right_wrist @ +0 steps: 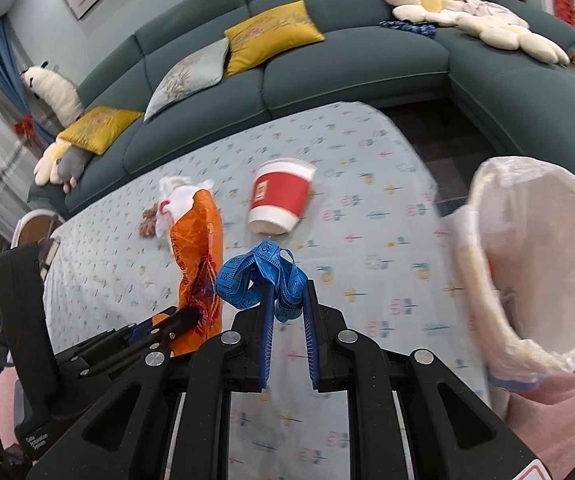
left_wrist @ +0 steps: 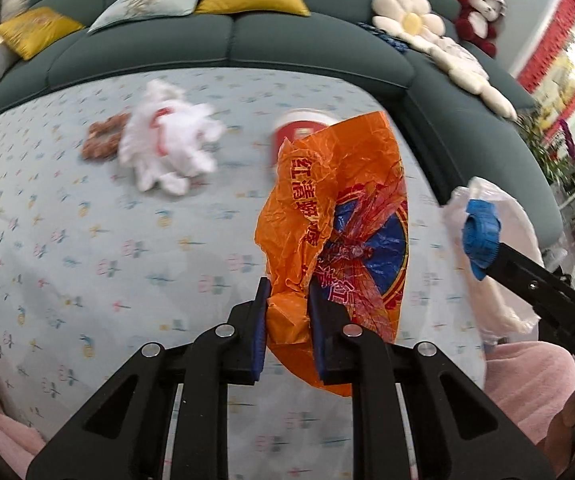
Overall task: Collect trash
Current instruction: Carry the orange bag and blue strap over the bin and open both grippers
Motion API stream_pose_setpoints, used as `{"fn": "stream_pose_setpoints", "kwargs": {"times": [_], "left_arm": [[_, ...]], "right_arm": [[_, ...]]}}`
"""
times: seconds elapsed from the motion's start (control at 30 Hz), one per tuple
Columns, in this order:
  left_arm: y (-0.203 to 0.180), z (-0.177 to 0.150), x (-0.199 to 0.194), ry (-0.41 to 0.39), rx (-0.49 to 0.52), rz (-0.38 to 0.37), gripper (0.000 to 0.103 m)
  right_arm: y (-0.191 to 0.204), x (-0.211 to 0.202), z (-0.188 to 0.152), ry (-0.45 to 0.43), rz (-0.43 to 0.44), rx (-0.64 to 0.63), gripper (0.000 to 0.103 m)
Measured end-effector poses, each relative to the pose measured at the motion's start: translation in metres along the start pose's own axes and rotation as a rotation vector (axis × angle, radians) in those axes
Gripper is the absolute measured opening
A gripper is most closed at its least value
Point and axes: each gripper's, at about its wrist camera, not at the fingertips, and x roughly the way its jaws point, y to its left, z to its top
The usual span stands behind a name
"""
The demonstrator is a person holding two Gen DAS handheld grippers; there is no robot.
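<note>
The orange plastic wrapper [left_wrist: 339,232] is hanging above the floral tablecloth [left_wrist: 87,248], pinched by its lower crumpled end between the left gripper [left_wrist: 287,312]'s jaws, which are pressing together on it; it is being held clear of the table, probably so it can be carried to the bin. The blue measuring tape [right_wrist: 263,276] is bunched in loops at the tips of the right gripper [right_wrist: 287,300], whose jaws are closing on it with a gap further back. Both loads are lifted off the cloth, which suggests a joint trip to the white-lined waste bin [right_wrist: 535,264] standing at the table's right edge, its mouth tilting toward the right camera.

On the table beyond, a red and white paper cup [right_wrist: 279,200] is lying on its side, and a crumpled white tissue [left_wrist: 167,140] is sitting beside a brown clump [left_wrist: 103,136] that is too blurred to name. The wrapper is hiding most of the cup in the left view. The bin's bottom is being cut off, and what lies inside it is hard to make out. A teal sofa [right_wrist: 327,60] is curving behind.
</note>
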Motion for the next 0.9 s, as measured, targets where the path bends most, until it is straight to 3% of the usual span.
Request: {"fn": "stream_pose_setpoints", "kwargs": {"times": [0.57, 0.9], "left_arm": [[-0.14, 0.018, 0.005, -0.007, 0.207, -0.098, 0.018], [-0.211, 0.022, 0.024, 0.022, 0.302, -0.147, 0.018]], "right_arm": [[-0.129, -0.069, 0.003, -0.115, -0.129, 0.168, 0.014], [-0.18, -0.083, -0.002, -0.139, -0.184, 0.237, 0.014]]}}
